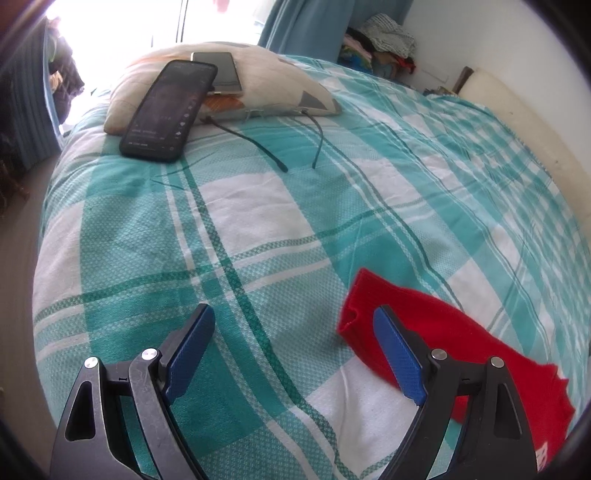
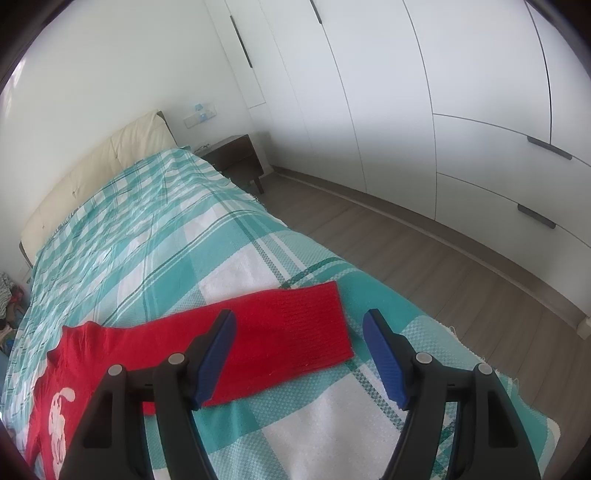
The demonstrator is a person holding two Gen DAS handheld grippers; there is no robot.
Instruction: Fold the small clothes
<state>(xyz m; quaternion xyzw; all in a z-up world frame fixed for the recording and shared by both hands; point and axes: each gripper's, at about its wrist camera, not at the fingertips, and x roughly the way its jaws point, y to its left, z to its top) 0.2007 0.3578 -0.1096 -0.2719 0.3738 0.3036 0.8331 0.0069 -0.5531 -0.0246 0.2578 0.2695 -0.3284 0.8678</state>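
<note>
Hovering over the bed, both grippers are spread wide and hold nothing. Left gripper (image 1: 295, 332) hangs above the teal-and-white checked bedspread (image 1: 240, 206); its right finger overlaps the end of one sleeve of the red sweater (image 1: 454, 332) in the picture, contact unclear. Right gripper (image 2: 299, 332) is above the other sleeve, which stretches flat across the bedspread (image 2: 155, 236) toward the bed edge; the cuff lies between the two blue pads (image 2: 218, 354) as seen from the right wrist camera, not pinched.

Sweater (image 2: 280, 332) lies spread on the near part of the bed, sleeves out to both sides, body toward the lower left of the right view with a white animal figure (image 2: 59, 417) on it.

Far side from the left view: a pillow (image 1: 273, 85) with a black phone (image 1: 170, 110) leaning on it and a second phone (image 1: 221, 70) on top. Glasses (image 1: 280, 122) rest in front of the pillow, arms open. Blue curtain (image 1: 314, 26) and a heap of clothes (image 1: 384, 40) are behind.

From the right view: cream headboard (image 2: 99, 170), dark nightstand (image 2: 236, 155), white wardrobe (image 2: 424, 96), wood floor (image 2: 424, 258).
</note>
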